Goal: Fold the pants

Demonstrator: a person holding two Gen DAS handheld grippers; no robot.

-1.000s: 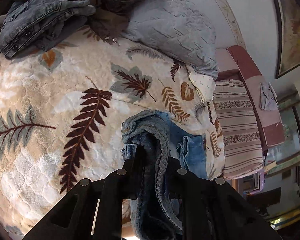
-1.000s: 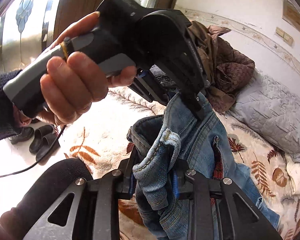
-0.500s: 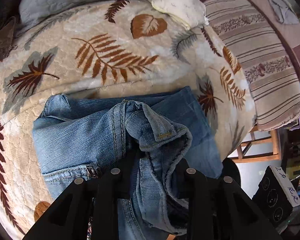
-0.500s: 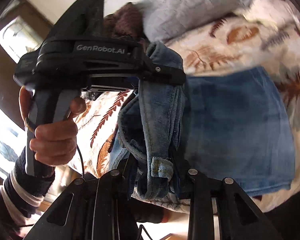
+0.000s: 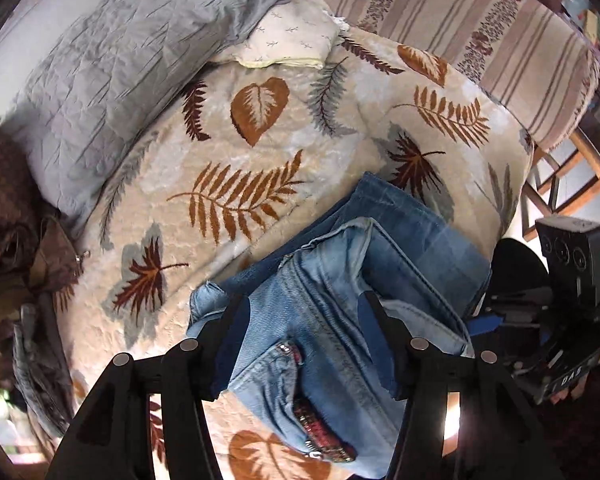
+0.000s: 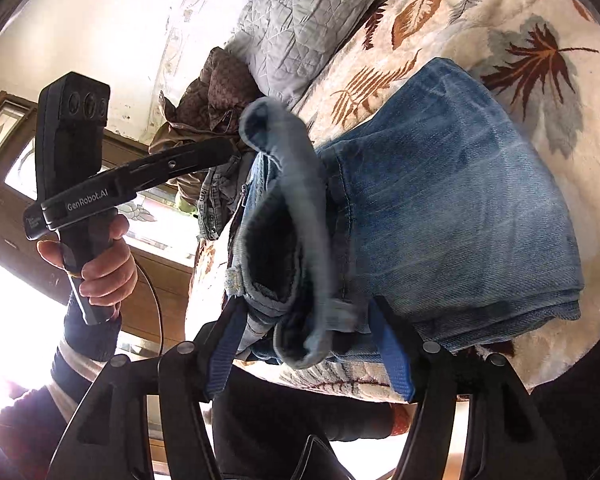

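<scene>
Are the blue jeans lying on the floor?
No, the blue jeans lie folded on the leaf-patterned blanket covering the bed.

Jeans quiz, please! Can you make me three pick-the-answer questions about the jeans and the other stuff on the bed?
1. Where do the jeans lie?
A) on a wooden floor
B) on the leaf-print blanket
C) in a basket

2. What colour is the quilted pillow?
A) grey
B) red
C) green

3. How is the left gripper?
A) shut on a sock
B) out of view
C) open

Answers: B, the folded denim rests on the leaf pattern; A, its crinkled cover is grey; C, its fingers stand wide apart over the jeans.
</scene>
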